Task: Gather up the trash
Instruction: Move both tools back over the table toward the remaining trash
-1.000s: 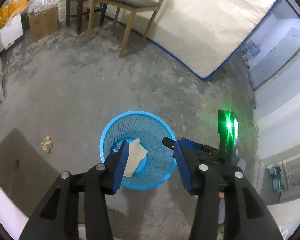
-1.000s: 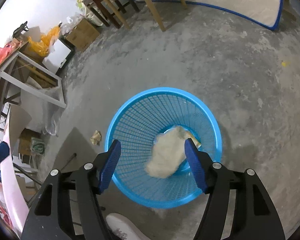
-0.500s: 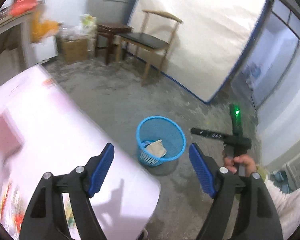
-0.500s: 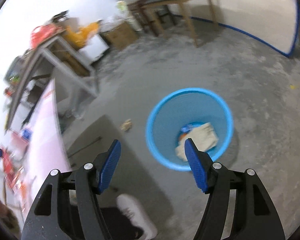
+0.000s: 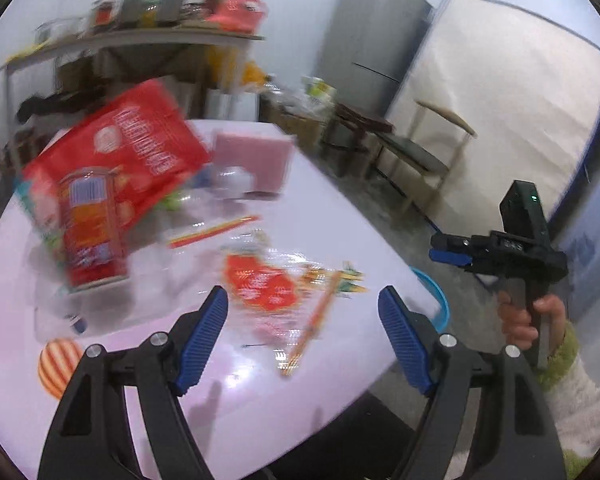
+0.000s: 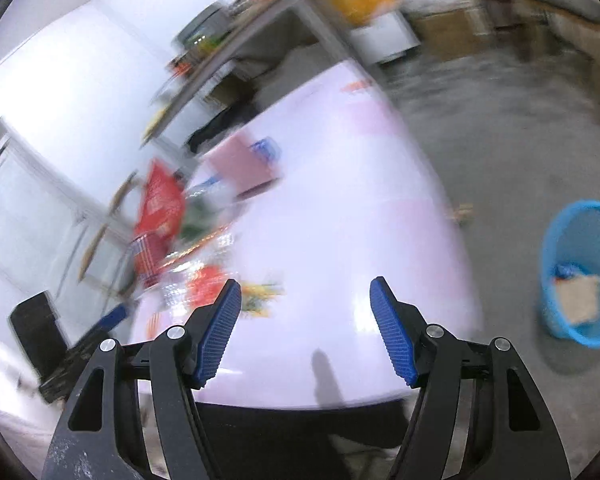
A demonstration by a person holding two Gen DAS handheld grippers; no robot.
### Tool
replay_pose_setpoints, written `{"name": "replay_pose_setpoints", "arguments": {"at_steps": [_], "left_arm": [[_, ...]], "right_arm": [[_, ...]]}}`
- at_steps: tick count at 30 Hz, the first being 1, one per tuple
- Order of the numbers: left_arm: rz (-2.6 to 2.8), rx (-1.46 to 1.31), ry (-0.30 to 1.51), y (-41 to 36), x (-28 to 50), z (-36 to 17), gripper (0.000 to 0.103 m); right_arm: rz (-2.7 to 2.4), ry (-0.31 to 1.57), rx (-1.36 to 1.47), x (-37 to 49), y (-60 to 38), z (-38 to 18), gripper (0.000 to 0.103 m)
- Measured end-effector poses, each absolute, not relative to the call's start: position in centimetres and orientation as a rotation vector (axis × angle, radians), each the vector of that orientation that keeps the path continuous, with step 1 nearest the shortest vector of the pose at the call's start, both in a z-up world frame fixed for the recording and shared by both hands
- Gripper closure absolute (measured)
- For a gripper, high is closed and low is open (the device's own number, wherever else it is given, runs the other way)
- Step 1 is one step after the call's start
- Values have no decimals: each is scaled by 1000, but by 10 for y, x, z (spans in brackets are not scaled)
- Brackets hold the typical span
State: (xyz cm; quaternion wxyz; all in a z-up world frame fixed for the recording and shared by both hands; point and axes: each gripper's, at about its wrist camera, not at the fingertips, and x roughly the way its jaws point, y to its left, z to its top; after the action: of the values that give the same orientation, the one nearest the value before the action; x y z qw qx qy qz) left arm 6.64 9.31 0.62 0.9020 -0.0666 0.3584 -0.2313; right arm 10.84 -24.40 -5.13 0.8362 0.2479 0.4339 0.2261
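Both views are smeared by motion, so little writing can be made out. The left gripper [image 5: 302, 332] is seen above a pale pink table [image 5: 340, 216] with its jaws spread apart and nothing between the blue pads. The right gripper [image 6: 305, 326] is likewise released and empty, its pads held wide over the near edge of the same table.

On the tabletop several pieces of trash are scattered. A red and orange can [image 5: 92, 228] stands upright at the left; a barcode panel is seen near its top, but the print below cannot be read. Behind it a large red snack bag [image 5: 136, 148] is propped, with a line of white lettering too blurred to decipher. A clear wrapper with a red printed patch [image 5: 260, 284] lies just ahead of the left gripper, and an orange striped stick wrapper [image 5: 312, 328] lies beside it. A pink box [image 5: 252, 160] is set further back.

The blue mesh trash basket [image 6: 580, 272] stands on the concrete floor, well apart from the table in the right wrist view. Inside it a beige crumpled piece [image 6: 578, 294] is seen. In the left wrist view only the basket's rim shows past the table edge.
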Motion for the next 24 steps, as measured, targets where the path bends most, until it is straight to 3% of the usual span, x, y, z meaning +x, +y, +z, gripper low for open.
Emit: {"name": "replay_pose_setpoints", "arguments": {"at_steps": [4,7,16,21,24], "left_arm": [[-458,-280,795,113,84,-15,28],[-456,-379,845,124,103,-34,36],[-465,-519,934,128,132,-63,60],[-451,-521,950,131,133,-66,89],[-458,-530,949,134,132,-67,96]], "right_arm": [[539,934,463,129,-193,-41,39],[541,950,441,146,-174,-42,42],[506,1050,471,162,-164,-71,75],[499,1068,477,160,-163,-74,80],[494,1063,467,160,-161,-70,80]]}}
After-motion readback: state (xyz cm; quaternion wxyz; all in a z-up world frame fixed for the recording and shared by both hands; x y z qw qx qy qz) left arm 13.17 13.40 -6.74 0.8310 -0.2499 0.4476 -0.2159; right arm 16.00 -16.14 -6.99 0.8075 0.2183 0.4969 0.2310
